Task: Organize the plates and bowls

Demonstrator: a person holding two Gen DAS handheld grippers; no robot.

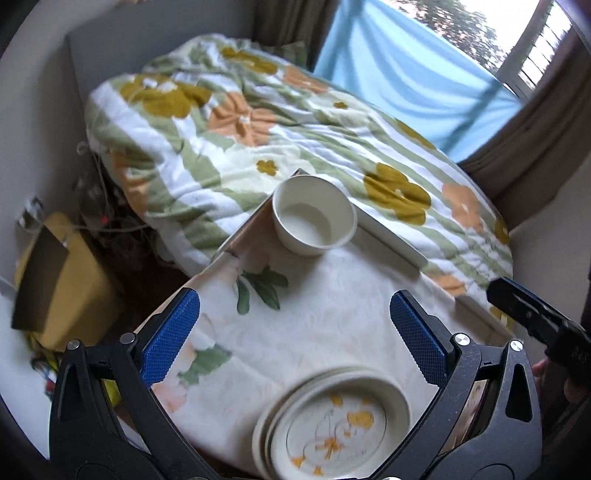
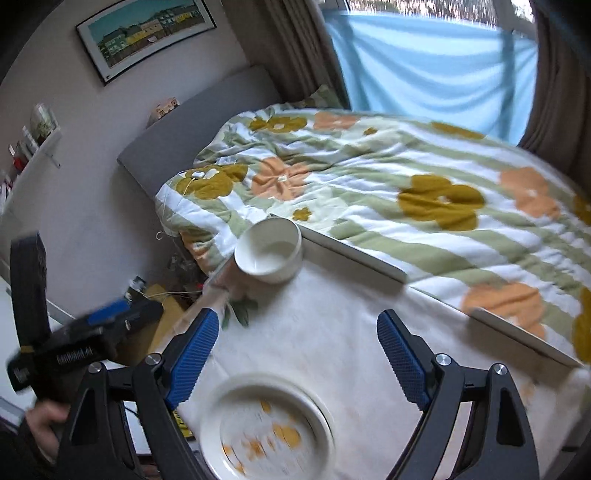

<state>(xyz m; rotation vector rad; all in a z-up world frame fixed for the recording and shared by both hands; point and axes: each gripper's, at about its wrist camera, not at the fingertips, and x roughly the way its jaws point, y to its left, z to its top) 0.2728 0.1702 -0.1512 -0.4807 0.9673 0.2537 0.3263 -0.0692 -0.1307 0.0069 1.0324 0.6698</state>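
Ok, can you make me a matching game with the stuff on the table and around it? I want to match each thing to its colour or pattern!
Things:
1. bowl
2. top plate
3. gripper pads
4. curtain at the window

Colours or patterns:
A. light blue cloth
B. plain white, nothing inside
C. dark blue, bumpy
D. cream with orange-yellow flowers

Pairs: 1-B, 2-D, 3-C, 4-A

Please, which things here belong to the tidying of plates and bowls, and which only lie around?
For the job:
- plain white round bowl
- stack of cream plates with orange flowers

Lying about:
- flowered green-striped quilt
- yellow cardboard box
- framed picture of houses
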